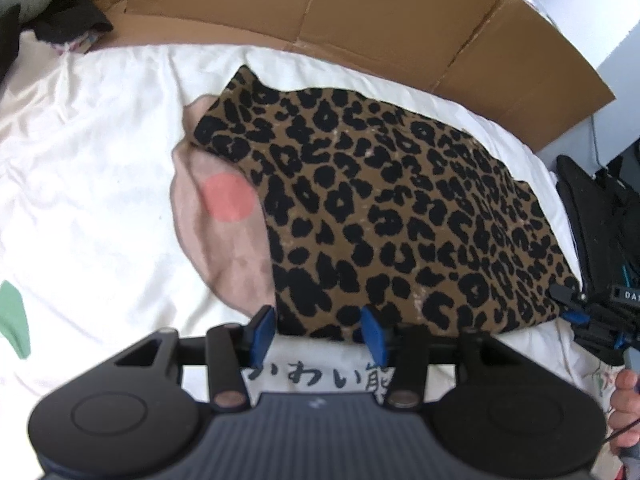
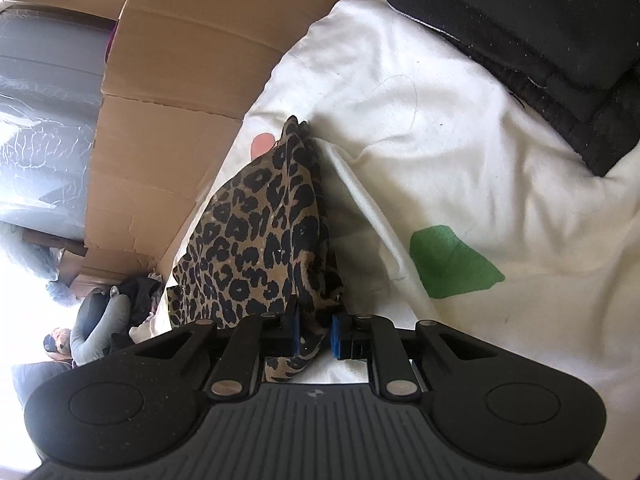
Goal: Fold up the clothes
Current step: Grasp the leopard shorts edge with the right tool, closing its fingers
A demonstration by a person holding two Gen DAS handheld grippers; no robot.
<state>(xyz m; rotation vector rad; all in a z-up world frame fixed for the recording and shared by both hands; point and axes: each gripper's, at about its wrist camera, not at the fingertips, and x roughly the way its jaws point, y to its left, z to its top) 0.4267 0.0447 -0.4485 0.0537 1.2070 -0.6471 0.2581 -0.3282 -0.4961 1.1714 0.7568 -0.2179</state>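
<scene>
At the far left of the left wrist view a dark heap of clothes (image 1: 60, 16) sits by the cardboard (image 1: 360, 12), then bare white bed sheet (image 1: 100, 160); next the leopard-print garment (image 1: 400, 208) lies flat on the bed, seemingly folded at least once into a broad panel, so I judge the folding begun but unfinished; the left gripper (image 1: 318, 332) hovers at the garment's near edge, half open, blue pads apart and holding nothing; at the right edge the right gripper (image 1: 588, 312) meets the garment's corner. The right wrist view alone shows that grip: the right gripper (image 2: 314, 332) is nearly closed with a bunched edge of the leopard-print garment (image 2: 260, 240) pinched between its pads, cloth rising tent-like; it also shows a black padded item (image 2: 540, 40) at upper right.
</scene>
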